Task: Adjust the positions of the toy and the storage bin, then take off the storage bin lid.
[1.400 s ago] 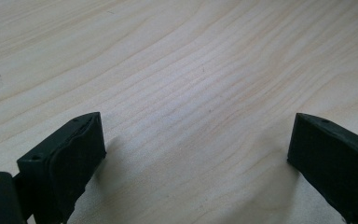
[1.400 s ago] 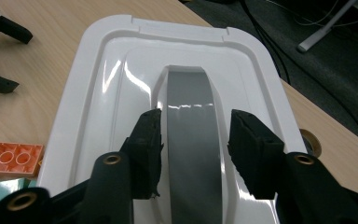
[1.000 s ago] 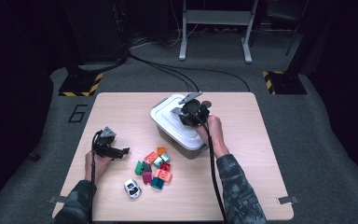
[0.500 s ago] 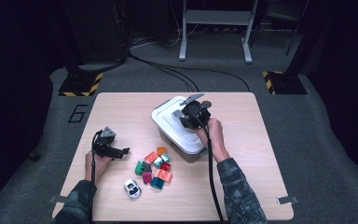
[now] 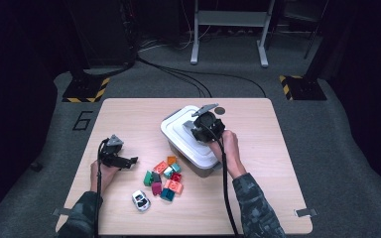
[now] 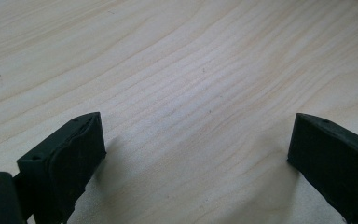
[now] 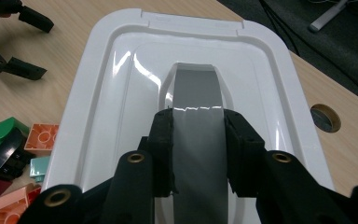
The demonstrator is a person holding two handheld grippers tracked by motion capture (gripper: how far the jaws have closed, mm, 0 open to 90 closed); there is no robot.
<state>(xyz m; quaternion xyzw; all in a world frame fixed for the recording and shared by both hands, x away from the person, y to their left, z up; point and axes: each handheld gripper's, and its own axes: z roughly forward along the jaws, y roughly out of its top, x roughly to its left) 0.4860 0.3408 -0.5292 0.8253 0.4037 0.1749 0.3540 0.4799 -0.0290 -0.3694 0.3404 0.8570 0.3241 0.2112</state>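
Gripping grey handle (image 7: pixel 198 140) of white plastic box lid (image 7: pixel 121 60): right gripper (image 7: pixel 198 154) jaws pinch handle from both sides, pads pressed on it. One lidded white plastic box (image 5: pixel 178 130), mid-table, lid on. Left gripper (image 6: pixel 196 154) jaws spread wide, nothing between, low over bare light wooden table (image 6: pixel 177 56); in high view it sits left of block pile. One loose pile of coloured toy blocks (image 5: pixel 164 176), about nine, just in front of box. One small white toy car (image 5: pixel 140 200) near pile, toward table's front edge. Two grippers, one box, one lid.
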